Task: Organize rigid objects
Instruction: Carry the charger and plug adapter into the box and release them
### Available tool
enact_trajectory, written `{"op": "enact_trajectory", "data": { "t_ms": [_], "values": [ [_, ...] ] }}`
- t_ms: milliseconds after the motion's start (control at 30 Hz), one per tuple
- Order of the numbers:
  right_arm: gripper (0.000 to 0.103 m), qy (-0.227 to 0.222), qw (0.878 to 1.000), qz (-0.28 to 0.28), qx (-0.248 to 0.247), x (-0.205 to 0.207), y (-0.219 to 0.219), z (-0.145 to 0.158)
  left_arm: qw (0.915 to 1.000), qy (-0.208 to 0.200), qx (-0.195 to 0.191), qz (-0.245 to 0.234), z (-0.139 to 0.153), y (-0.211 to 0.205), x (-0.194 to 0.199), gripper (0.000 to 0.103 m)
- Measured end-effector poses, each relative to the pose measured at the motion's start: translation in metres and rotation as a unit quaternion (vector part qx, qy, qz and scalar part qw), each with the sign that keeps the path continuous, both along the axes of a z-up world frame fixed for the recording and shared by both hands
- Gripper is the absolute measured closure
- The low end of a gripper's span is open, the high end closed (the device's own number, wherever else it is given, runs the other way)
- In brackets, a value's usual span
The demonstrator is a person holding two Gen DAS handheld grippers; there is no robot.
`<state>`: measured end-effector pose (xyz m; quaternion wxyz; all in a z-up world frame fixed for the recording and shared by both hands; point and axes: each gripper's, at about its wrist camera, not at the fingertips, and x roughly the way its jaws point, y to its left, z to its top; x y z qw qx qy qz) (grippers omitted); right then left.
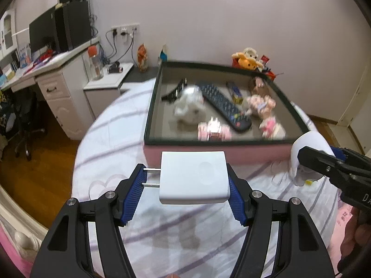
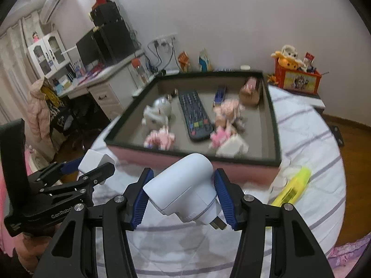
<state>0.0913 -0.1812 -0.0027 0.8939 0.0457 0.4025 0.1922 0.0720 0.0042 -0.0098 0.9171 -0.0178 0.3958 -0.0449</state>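
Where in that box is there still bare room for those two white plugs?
The tray has bare floor along its left wall, beside the white plush, and at the far edge behind the remote. The near-right corner is crowded with pink toys.

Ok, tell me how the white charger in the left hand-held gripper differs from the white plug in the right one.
The flat square white charger is boxy; the rounded white plug adapter is domed. The charger's two thin prongs point sideways at a pad of the left hand-held gripper; the adapter's flat prong faces back, in the right hand-held gripper. Both are white plastic, clamped above the bed, short of the pink box.
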Motion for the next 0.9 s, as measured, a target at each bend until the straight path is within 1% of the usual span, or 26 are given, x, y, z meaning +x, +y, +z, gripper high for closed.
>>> {"op": "enact_trajectory", "data": {
  "t_ms": [133,233,333,433,600,733,833,900],
  "values": [
    [0.047,-0.021,1.000,-0.006,-0.003,0.017,-0.004,0.021,0.9997,-0.025,0.001,-0.007,0.025,-0.004,0.020,0.037],
    [0.047,-0.033,0.999,-0.008,-0.003,0.036,-0.005,0.036,0.9991,-0.040,0.002,-0.014,0.042,-0.011,0.044,0.037],
    [0.047,-0.037,0.999,-0.010,-0.001,0.063,-0.007,0.047,0.9990,-0.040,-0.003,-0.021,0.049,-0.016,0.072,0.037],
    [0.047,-0.031,0.999,-0.015,0.002,0.091,-0.010,0.049,0.9990,-0.037,-0.002,-0.025,0.050,-0.023,0.099,0.037],
    [0.047,-0.002,1.000,-0.029,0.004,0.140,-0.015,0.034,0.9992,-0.023,0.005,-0.032,0.039,-0.038,0.145,0.036],
    [0.047,0.039,0.998,-0.045,0.006,0.174,-0.020,0.006,0.9992,-0.002,0.010,-0.040,0.022,-0.049,0.170,0.036],
    [0.047,0.060,0.997,-0.052,0.008,0.185,-0.023,-0.011,0.9989,0.012,0.011,-0.044,0.011,-0.056,0.180,0.036],
    [0.047,0.066,0.996,-0.052,0.005,0.187,-0.023,-0.016,0.9987,0.020,0.015,-0.045,0.004,-0.059,0.185,0.036]
  ]
}}
